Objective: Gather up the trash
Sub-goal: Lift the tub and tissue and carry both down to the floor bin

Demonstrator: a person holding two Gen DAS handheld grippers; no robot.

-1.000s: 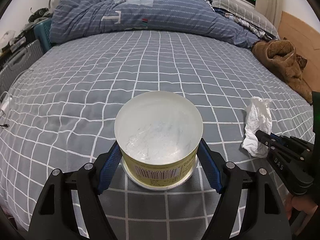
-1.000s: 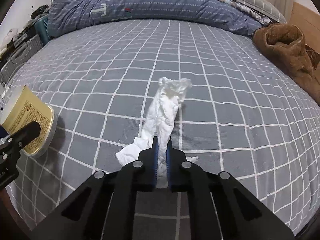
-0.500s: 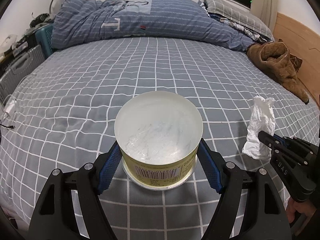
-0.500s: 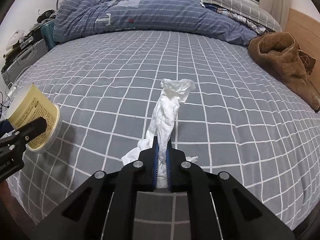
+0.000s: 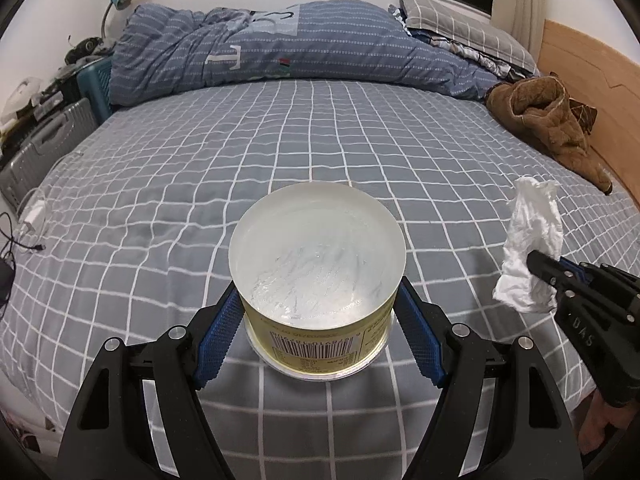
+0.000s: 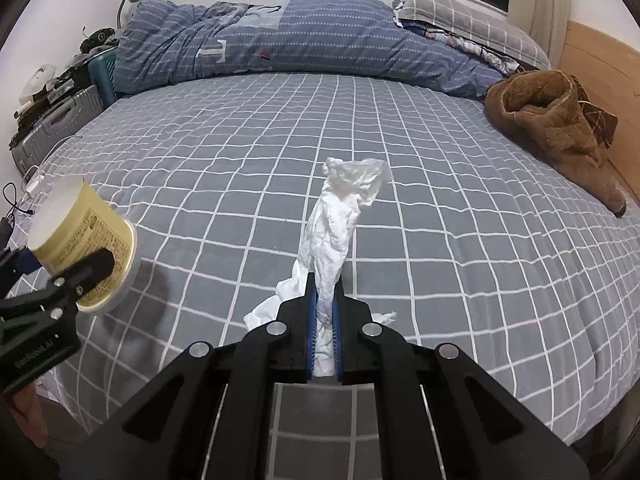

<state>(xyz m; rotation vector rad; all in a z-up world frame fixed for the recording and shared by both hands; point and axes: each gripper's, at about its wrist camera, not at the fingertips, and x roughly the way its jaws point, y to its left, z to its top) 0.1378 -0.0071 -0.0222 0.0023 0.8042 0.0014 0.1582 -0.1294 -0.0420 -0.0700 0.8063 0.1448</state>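
My left gripper (image 5: 318,308) is shut on a round yellow tub (image 5: 318,264) with a barcode label, its pale bottom facing the camera, held above the bed. The tub also shows in the right wrist view (image 6: 80,240) at the far left, with the left gripper (image 6: 96,268) around it. My right gripper (image 6: 324,304) is shut on a crumpled white tissue (image 6: 340,208) that sticks up past the fingertips. In the left wrist view the tissue (image 5: 532,240) and the right gripper (image 5: 538,264) are at the right edge.
A grey checked bed sheet (image 5: 280,152) fills both views. A blue duvet (image 5: 304,44) and pillows (image 5: 460,32) lie at the far side. A brown fleece garment (image 6: 556,128) lies at the right by a wooden headboard (image 6: 600,64). A suitcase (image 6: 52,128) and clutter stand to the left.
Both grippers have risen and drawn back from the bed with their loads; more of the room and far wall shows. The grips have not changed.
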